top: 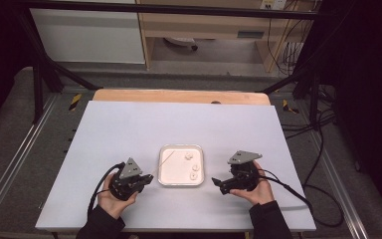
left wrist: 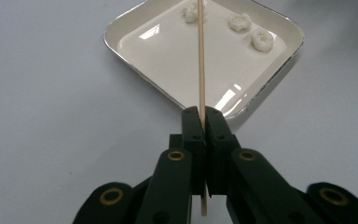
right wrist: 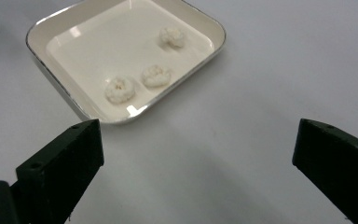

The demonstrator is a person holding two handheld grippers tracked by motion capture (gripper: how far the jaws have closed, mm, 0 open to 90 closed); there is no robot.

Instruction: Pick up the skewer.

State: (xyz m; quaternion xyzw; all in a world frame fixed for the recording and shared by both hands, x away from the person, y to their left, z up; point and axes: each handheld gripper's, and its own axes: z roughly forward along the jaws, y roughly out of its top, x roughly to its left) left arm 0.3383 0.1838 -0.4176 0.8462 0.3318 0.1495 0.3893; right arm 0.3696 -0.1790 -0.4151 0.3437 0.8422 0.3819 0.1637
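Observation:
A shallow white square tray lies on the table and holds three small white puffy lumps. My left gripper sits just left of the tray, shut on a thin wooden skewer. In the left gripper view the skewer runs from between the closed jaws out over the tray, its tip near one lump. My right gripper rests right of the tray, pointing toward it. In the right gripper view its jaws stand wide open over bare table, nothing between them.
The tray stands on a pale sheet that covers the tabletop, with a wooden edge at the back. Black frame bars and cables flank the table. A person's hands hold both grippers near the front edge.

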